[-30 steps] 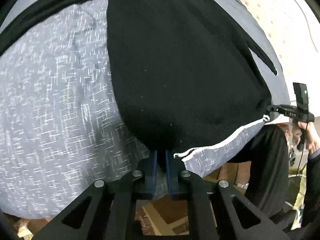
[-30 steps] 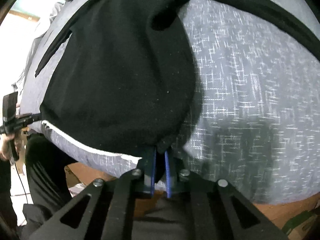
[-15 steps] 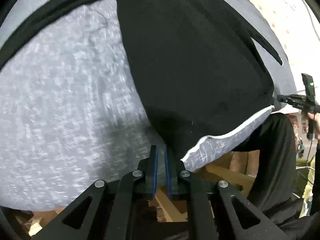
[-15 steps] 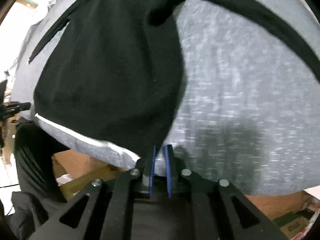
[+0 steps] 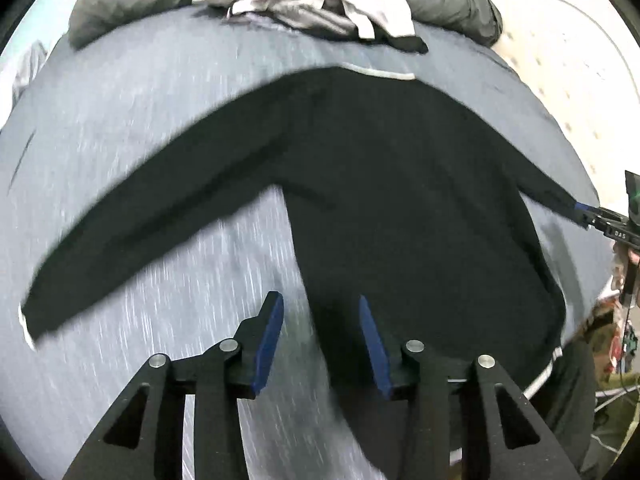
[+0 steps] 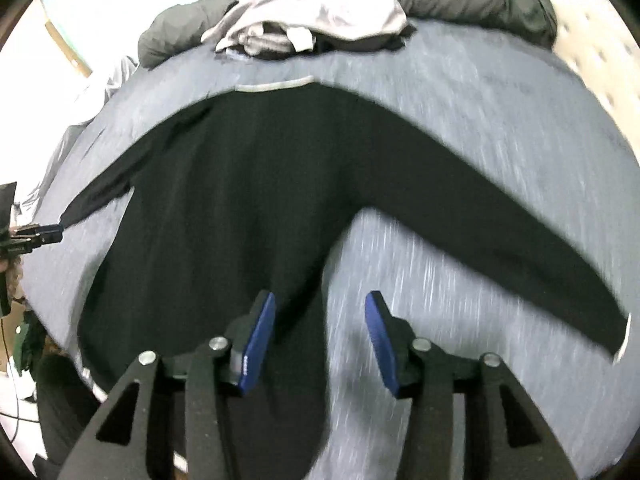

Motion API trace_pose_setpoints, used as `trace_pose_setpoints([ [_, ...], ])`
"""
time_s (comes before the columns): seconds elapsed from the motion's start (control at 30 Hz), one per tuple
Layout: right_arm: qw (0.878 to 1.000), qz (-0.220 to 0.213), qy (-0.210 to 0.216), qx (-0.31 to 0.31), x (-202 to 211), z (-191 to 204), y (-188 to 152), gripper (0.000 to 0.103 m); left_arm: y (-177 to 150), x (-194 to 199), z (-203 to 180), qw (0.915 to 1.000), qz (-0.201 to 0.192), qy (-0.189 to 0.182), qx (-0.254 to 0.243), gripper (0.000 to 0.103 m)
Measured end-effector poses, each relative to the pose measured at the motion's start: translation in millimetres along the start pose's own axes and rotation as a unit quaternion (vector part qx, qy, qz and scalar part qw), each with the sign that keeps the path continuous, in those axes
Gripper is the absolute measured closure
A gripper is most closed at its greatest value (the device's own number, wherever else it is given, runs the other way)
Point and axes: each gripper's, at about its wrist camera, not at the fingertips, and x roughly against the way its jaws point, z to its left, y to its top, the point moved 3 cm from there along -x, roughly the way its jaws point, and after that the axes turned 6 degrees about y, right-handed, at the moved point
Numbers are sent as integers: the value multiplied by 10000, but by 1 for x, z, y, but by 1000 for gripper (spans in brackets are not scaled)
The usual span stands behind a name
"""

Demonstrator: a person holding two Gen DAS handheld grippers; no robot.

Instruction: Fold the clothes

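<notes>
Both fingers above black sweater.

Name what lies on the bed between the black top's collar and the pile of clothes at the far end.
Only bare grey bedcover lies between the collar of the black top and the pile of clothes. The right wrist view shows this best.

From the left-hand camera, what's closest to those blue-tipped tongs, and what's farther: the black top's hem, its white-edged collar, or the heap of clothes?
From the left tongs:
1. Black top's hem, right under the tips, lower middle.
2. White-edged collar, up the middle, on the grey bedcover.
3. Heap of clothes, farthest, at the top edge.
</notes>
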Motion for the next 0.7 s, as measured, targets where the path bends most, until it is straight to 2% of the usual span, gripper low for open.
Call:
trace_pose_setpoints([
  [0.2,9997,-105,4,225,-32,-12,78,53,88,-43,10,9996,-227,148,-62,56],
  [0.43,9997,-72,-55,236,-87,-34,148,52,168,-100,19,9986,-296,356,-239,55],
  [0.7,9994,-106,-68,319,-142,-58,212,52,228,-165,21,9966,-271,618,-479,54],
])
